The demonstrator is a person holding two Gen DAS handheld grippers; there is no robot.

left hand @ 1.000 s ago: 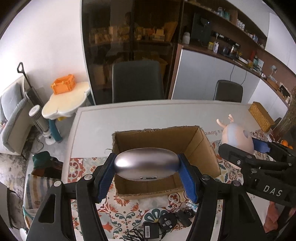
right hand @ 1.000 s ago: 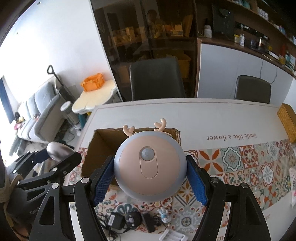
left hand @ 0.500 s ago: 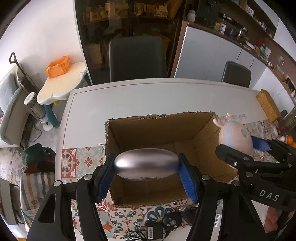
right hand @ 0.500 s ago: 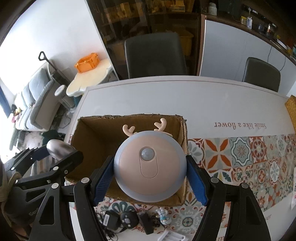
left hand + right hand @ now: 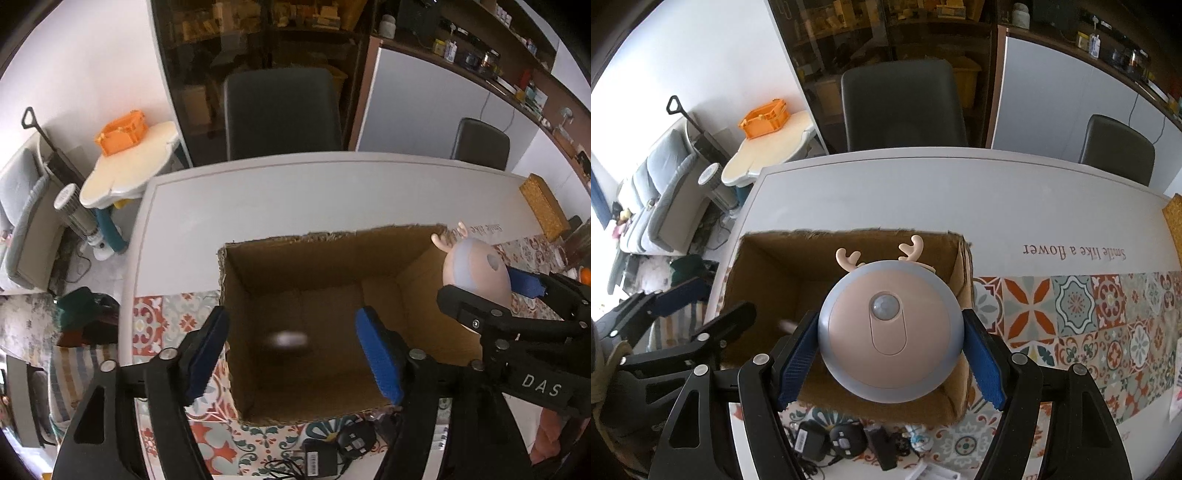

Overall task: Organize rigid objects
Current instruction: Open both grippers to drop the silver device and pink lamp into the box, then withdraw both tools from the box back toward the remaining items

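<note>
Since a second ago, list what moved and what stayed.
The left gripper let go of the silver oval case, now a blur falling inside the cardboard box; its jaws stand open. Both grippers came over the box. The right gripper stays clamped on the antlered night light.

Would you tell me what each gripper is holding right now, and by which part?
The left gripper holds nothing. The right gripper clamps the round antlered light by its opposite grey sides, above the cardboard box.
</note>
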